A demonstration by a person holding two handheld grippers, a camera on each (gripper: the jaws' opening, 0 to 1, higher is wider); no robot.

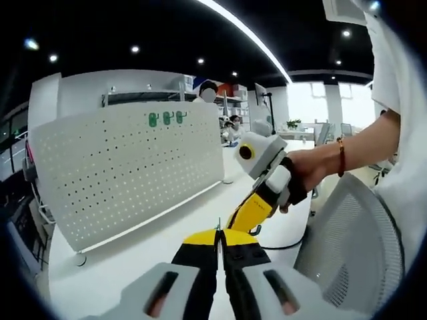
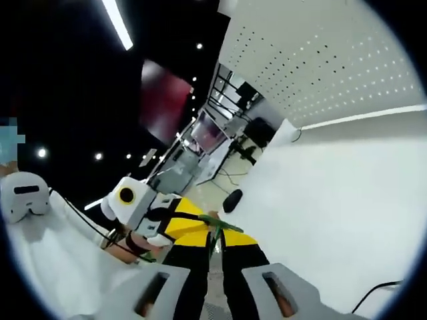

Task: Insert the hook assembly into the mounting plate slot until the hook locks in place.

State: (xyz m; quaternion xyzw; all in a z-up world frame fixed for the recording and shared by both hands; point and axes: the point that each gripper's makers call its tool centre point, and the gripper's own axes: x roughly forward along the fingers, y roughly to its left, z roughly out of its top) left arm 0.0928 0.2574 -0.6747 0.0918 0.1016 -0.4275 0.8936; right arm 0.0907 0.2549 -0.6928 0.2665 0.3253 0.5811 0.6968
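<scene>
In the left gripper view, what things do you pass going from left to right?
White pegboard with green hooks → the other gripper, held in a person's hand → red bracelet → mesh chair back.

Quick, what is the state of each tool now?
Left tool: shut on a thin green hook.
Right tool: shut on a green hook piece.

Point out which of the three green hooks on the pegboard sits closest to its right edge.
The rightmost green hook in the row on the pegboard; the other two hang left of it.
</scene>
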